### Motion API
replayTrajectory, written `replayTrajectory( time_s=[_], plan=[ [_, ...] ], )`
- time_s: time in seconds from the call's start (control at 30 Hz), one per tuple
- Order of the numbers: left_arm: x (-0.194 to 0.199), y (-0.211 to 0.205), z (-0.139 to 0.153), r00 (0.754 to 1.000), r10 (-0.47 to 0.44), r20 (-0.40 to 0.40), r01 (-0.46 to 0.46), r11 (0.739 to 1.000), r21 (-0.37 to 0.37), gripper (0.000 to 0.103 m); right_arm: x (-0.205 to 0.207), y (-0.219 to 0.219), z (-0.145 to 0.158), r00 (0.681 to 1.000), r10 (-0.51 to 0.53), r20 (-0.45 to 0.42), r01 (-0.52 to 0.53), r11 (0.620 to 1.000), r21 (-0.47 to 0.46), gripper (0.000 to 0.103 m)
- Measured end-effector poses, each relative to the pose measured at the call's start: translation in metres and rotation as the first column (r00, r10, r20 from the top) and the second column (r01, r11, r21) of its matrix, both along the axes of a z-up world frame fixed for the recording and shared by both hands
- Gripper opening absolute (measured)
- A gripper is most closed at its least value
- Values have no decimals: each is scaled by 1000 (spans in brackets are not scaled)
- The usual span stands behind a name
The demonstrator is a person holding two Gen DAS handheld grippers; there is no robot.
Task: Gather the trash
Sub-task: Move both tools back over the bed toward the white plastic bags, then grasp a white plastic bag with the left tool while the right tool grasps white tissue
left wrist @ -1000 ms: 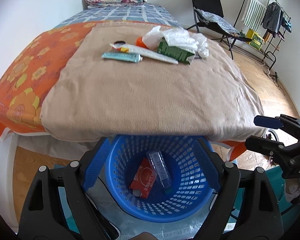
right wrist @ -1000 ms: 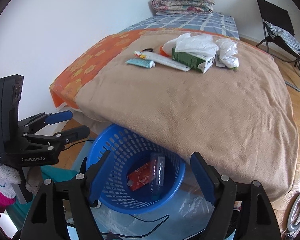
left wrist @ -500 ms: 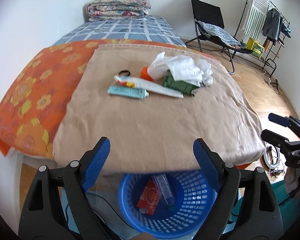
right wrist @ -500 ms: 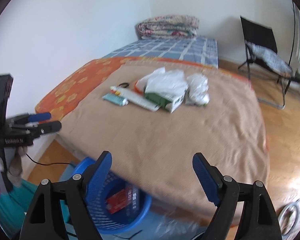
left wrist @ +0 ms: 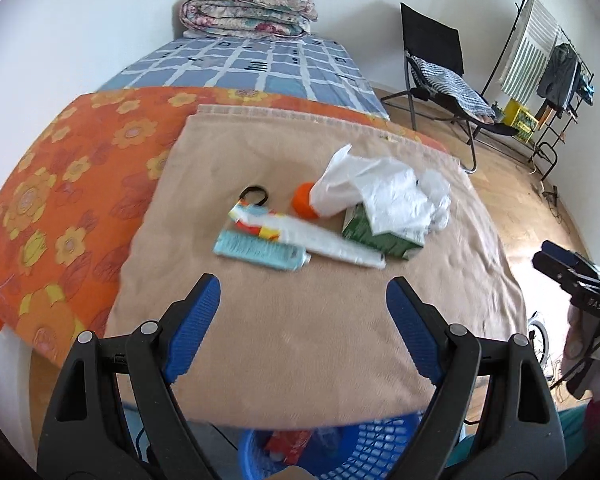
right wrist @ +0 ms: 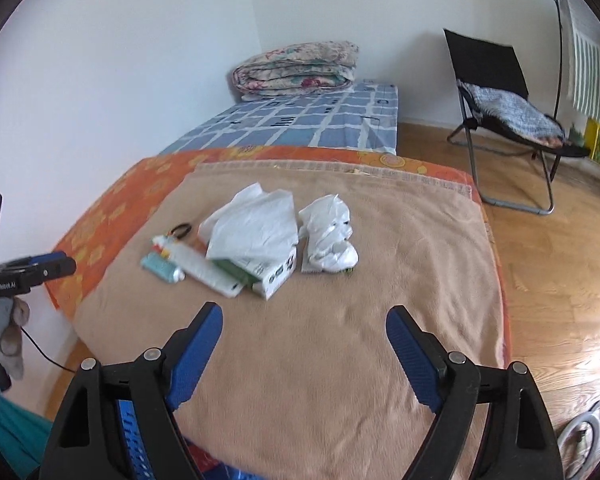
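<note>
The basket (left wrist: 364, 450) at six o'clock sits mostly under the blanket (left wrist: 300, 340), its lower part cut off; the red wrapper (left wrist: 290, 442) inside is blurred. The carton (left wrist: 374, 236) lies half buried beneath the bag (left wrist: 374, 192). The tube (right wrist: 162, 267) is smeared, its print unreadable.

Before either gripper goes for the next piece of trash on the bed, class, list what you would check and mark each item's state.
1. Left gripper open, nothing between its pads: ok.
2. Right gripper open, nothing held: ok.
3. Teal tube in clear view on the beige blanket: ok.
4. Green carton free to grasp: not ok, the white plastic bag lies over it.
5. Blue basket has room left: cannot tell, mostly hidden.
</note>
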State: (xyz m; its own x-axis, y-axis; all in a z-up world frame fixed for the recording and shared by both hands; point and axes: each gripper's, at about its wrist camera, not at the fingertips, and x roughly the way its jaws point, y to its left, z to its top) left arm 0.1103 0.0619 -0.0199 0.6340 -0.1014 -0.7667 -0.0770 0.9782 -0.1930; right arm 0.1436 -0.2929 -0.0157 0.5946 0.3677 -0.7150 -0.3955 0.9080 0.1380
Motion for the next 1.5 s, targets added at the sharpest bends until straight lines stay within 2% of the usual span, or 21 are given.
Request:
replayTrajectory(
  time_s=[0.23,0.47,0.73,0.97,1.03,1.17,1.3,1.4,1.5],
  plan=[
    [63,-21,-6,998,-64,-12,63,996,-59,87,47,2,-12,998,-29,-63,32,998,48,86],
    [117,-48,-28,992,-123,-34,121,991,-60,87,92,-3,-29,985,-73,-154,95,985,142,86],
    [158,-80,-55,982,-182,-58,184,983,22,87,134,-2,-53,968,-97,-231,148,965,215,85],
    [185,-96,-72,977,-204,-66,209,974,88,86,156,7,-69,961,-115,-250,166,967,194,85],
    [189,-99,-79,973,-216,-80,222,972,77,78,160,7,-75,958,-123,-260,177,965,196,85],
    [195,-104,-93,964,-239,-118,247,967,57,53,165,10,-82,953,-122,-276,181,963,199,85],
    [198,-101,-95,963,-244,-116,247,969,9,29,168,19,-87,956,-112,-270,163,971,175,85],
    [199,-95,-93,968,-228,-108,228,974,-8,16,170,24,-89,957,-109,-268,157,974,164,84],
    [199,-88,-91,971,-217,-98,214,976,-41,11,171,27,-92,957,-106,-271,151,977,149,75]
  ],
)
